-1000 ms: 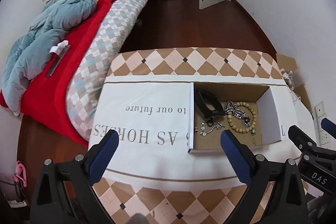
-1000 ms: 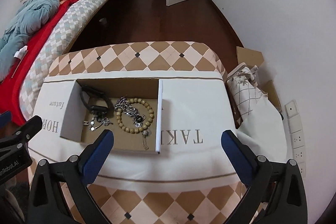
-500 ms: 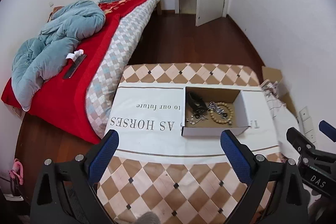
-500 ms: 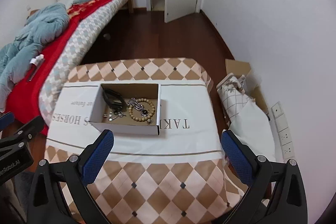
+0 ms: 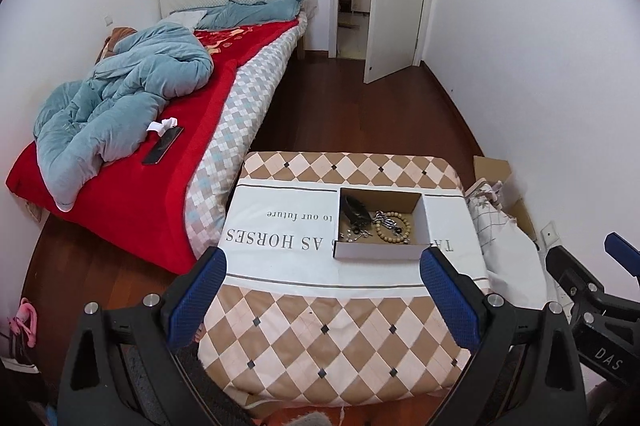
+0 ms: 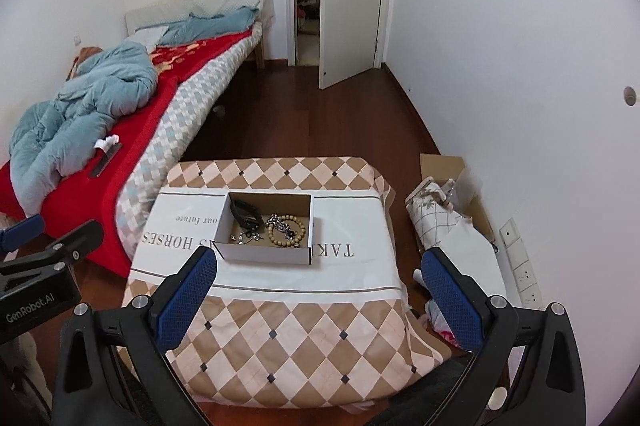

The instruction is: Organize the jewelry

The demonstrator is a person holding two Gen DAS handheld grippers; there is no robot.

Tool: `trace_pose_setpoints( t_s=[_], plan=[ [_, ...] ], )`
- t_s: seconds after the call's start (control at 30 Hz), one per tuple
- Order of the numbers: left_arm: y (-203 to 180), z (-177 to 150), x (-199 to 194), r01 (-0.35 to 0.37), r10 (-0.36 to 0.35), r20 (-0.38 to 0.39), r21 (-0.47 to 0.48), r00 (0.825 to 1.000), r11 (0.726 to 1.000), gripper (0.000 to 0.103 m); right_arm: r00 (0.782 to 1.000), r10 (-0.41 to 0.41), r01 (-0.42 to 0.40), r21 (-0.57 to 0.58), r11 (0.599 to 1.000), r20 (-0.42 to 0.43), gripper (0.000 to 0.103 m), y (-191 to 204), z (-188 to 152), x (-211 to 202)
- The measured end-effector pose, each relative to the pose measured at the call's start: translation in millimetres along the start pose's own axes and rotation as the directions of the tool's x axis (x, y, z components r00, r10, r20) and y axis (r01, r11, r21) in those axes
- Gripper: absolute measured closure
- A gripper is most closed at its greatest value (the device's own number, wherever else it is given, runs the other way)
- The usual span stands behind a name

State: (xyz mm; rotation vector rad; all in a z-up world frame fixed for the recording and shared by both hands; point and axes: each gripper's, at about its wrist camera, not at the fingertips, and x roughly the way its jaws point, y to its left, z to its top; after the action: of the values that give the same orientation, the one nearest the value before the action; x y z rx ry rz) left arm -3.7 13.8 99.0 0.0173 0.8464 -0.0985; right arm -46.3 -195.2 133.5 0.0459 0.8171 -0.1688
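**One box of jewelry, two tools held back**

On the left, one bed (image 5: 224, 114) carries a blue duvet (image 5: 120, 98) and one dark phone (image 5: 163, 145). The left tool (image 5: 322, 290) hangs with its fingers wide apart, gripping nothing. Ahead, on the cloth-covered tabletop (image 5: 320, 326), sits one open cardboard box (image 6: 264, 252). Inside lie one black strap (image 6: 245, 213) at the left, small silver pieces (image 6: 245, 237) in front, one silver chain (image 6: 280, 224) and one wooden bead bracelet (image 6: 285, 232) at the right. The right tool (image 6: 320, 288) is likewise spread and empty.
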Motion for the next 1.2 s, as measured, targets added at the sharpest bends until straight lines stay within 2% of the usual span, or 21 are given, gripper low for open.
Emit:
trace_pose_setpoints(
  t_s=[0.27, 0.5, 0.83, 1.2],
  plan=[
    [-4, -9, -17, 0.007, -0.007, -0.003, 0.014, 1.000, 1.000, 0.004, 1.000, 0.006, -0.006, 0.005, 1.000, 0.006, 0.000, -4, -8, -30],
    [-4, -8, -11, -0.004, 0.004, -0.018, -0.002, 1.000, 1.000, 0.004, 1.000, -0.003, 0.003, 0.003, 1.000, 0.001, 0.000, -6, -9, -28],
    [-3, 12, 20, -0.056, 0.056, -0.001, -0.015, 0.998, 0.998, 0.004, 0.999, -0.039, 0.039, 0.006, 0.999, -0.027, 0.000, -8, 12, 25],
    [-6, 23, 75, -0.088, 0.088, -0.074, 0.005, 0.993, 0.996, 0.004, 0.994, -0.071, 0.070, -0.010, 0.997, -0.086, 0.000, -3, 24, 85]
  ],
)
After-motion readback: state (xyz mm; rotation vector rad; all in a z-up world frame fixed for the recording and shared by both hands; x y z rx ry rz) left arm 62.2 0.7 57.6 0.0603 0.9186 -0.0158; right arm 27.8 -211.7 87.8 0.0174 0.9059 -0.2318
